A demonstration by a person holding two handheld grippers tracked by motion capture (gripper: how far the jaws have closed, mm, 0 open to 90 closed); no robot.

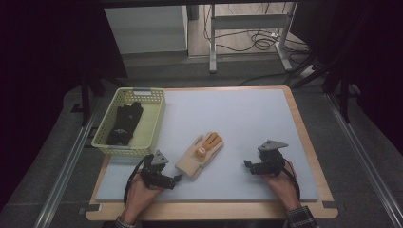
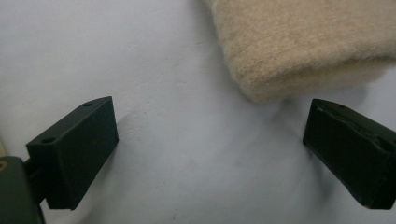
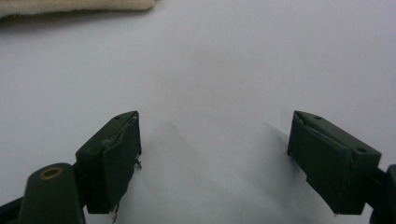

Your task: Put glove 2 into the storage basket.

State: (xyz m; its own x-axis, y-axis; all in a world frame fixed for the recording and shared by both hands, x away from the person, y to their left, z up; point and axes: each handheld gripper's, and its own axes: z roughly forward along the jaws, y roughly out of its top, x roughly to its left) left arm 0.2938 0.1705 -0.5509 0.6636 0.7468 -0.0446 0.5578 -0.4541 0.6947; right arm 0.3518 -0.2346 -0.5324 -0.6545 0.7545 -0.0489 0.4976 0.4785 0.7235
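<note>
High view: a cream knit glove (image 1: 199, 155) with orange fingertips lay flat near the middle of the desk (image 1: 247, 118), cuff toward the person. A pale yellow basket (image 1: 153, 118) stood at the desk's left edge with a black glove (image 1: 124, 123) inside it. The left hand-held gripper (image 1: 177, 178) sat just beside the cream glove's cuff, held by the left hand (image 1: 140, 190); the right hand-held gripper (image 1: 247, 164) rested well apart from the glove on bare desk, held by the right hand (image 1: 280, 183). Left gripper view alone gave the close detail: jaws wide apart, low over the desk surface, the fuzzy cuff (image 2: 303, 42) just ahead of them and nearer the right-hand jaw, not between them and not touched. Right gripper view: jaws also apart, nothing between them; a strip of cream glove (image 3: 74, 6) cut off at the top left edge. The black glove's markings were too small to read. Room beyond the desk was dark, details hard to make out.
</note>
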